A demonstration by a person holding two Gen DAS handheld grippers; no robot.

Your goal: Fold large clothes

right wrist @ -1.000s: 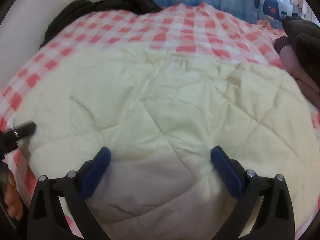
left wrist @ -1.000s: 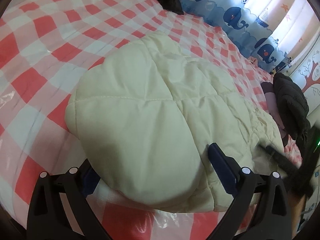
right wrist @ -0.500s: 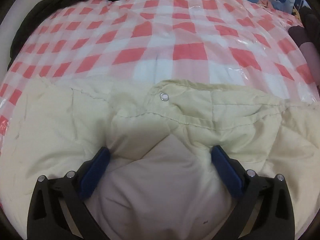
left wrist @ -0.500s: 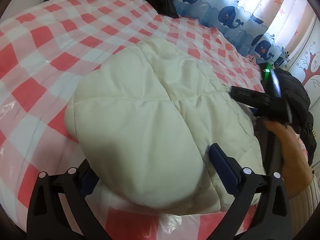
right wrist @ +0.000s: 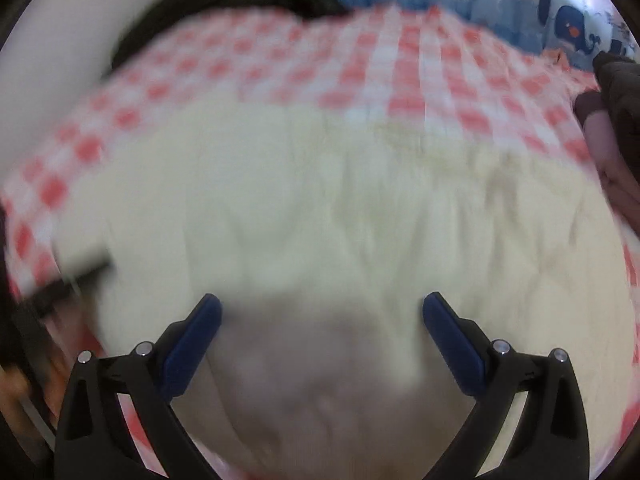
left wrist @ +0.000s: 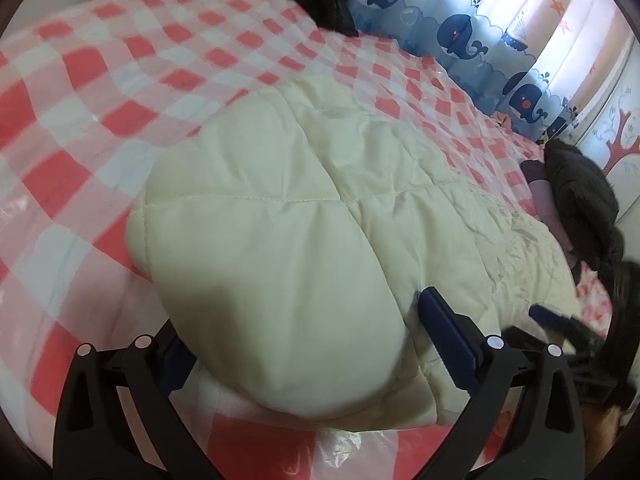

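On the bed's red-and-white checked cover (left wrist: 80, 92) lies a cream quilted jacket (left wrist: 304, 216), folded into a thick bundle. Low over its near edge, the left claw (left wrist: 304, 340) is spread wide, its blue pads flanking the padded fold without pinching it. Over the same jacket (right wrist: 320, 208) the right claw (right wrist: 320, 328) also gapes wide, gripping nothing; that view is blurred.

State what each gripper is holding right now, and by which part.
Nothing is held. The left gripper and right gripper both stand open over the cream quilted jacket, lying on the checked bedspread.
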